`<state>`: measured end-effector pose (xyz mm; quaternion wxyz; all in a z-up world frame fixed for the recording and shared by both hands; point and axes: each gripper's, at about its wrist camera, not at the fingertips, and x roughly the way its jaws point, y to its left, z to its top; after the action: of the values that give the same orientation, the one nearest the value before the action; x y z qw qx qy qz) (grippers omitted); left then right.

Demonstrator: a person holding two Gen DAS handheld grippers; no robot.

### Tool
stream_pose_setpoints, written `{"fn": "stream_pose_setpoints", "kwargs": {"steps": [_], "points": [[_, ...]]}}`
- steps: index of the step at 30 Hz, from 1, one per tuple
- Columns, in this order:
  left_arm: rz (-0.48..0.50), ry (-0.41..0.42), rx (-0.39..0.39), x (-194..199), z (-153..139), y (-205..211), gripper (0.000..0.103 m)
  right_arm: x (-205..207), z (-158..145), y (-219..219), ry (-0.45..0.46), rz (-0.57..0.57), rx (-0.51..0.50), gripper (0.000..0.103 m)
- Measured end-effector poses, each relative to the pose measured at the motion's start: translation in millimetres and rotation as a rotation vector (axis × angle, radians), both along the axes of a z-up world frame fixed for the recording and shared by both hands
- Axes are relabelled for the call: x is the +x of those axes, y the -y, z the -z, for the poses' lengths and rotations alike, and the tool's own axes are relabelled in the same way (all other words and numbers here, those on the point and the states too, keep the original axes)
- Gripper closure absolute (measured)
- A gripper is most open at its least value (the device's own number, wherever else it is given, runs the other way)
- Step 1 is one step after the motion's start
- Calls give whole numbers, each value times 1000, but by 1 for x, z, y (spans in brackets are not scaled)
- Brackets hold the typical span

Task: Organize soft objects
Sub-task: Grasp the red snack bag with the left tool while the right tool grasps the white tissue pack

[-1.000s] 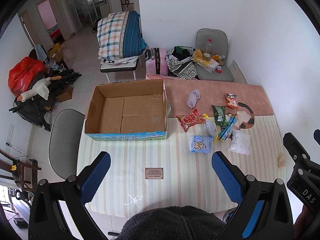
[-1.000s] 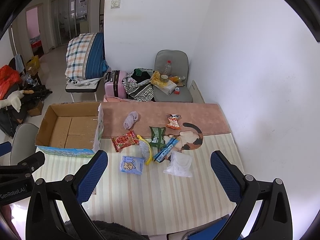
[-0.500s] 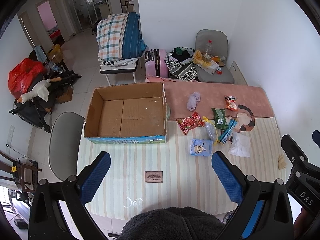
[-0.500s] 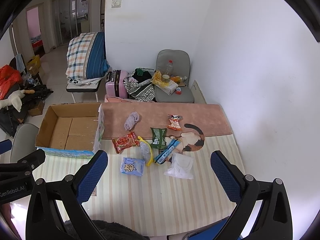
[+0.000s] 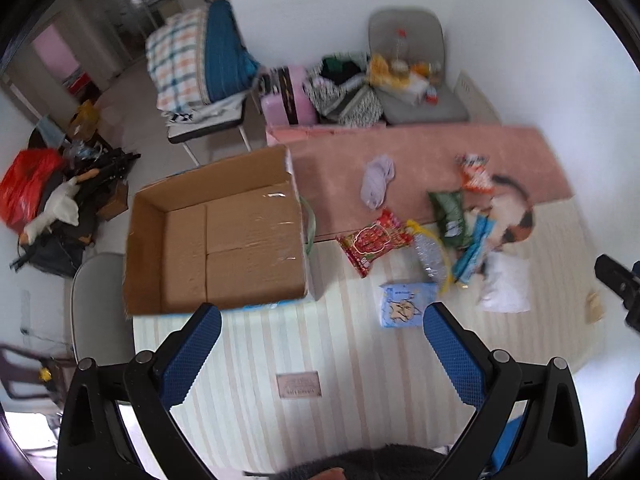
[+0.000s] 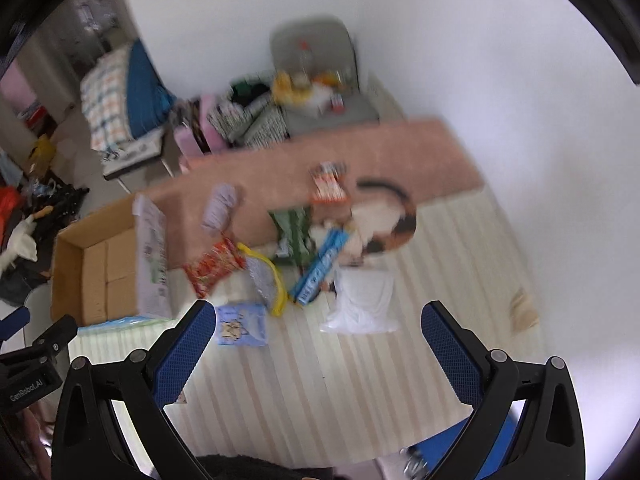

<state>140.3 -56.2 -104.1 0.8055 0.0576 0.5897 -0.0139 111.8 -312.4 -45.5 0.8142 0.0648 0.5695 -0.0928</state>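
Observation:
An open, empty cardboard box (image 5: 216, 248) (image 6: 100, 268) stands at the table's left. To its right lie soft things: a lilac cloth bundle (image 5: 377, 181) (image 6: 219, 209), a red snack packet (image 5: 374, 240) (image 6: 212, 266), a green packet (image 5: 450, 216), an orange packet (image 5: 474, 172), a blue tissue pack (image 5: 402, 306) (image 6: 240, 325), a white plastic bag (image 5: 505, 288) (image 6: 364, 300) and a calico cat plush (image 5: 514, 216) (image 6: 384, 220). My left gripper (image 5: 320, 354) is open and empty above the striped cloth. My right gripper (image 6: 318, 350) is open and empty, near the white bag.
The table has a striped cloth (image 5: 360, 380) in front and a pink mat (image 5: 424, 156) behind. Chairs with bedding (image 5: 200, 60) and clutter, a pink suitcase (image 5: 286, 98) and a white wall stand beyond. A grey chair (image 5: 98, 312) sits at the left.
Both grippers have moved forward and lower toward the table, so the box and the pile look larger. Both views are blurred by motion. Nothing on the table has moved.

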Motion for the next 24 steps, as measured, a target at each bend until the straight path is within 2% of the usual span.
{"fn": "stream_pose_setpoints", "kwargs": {"steps": [4, 9, 13, 18, 21, 24], "points": [[107, -110, 32, 56, 62, 30, 0, 42, 79, 41, -154, 52, 26, 0], [253, -242, 117, 106, 136, 65, 0, 85, 176, 79, -319, 72, 14, 0], [350, -336, 178, 131, 190, 88, 0, 99, 232, 86, -431, 41, 63, 0], [493, -445, 267, 143, 246, 109, 0, 104, 267, 84, -488, -4, 70, 0], [523, -503, 325, 144, 273, 112, 0, 104, 278, 87, -510, -5, 59, 0], [521, -541, 331, 147, 292, 112, 0, 104, 289, 92, -537, -10, 67, 0]]}}
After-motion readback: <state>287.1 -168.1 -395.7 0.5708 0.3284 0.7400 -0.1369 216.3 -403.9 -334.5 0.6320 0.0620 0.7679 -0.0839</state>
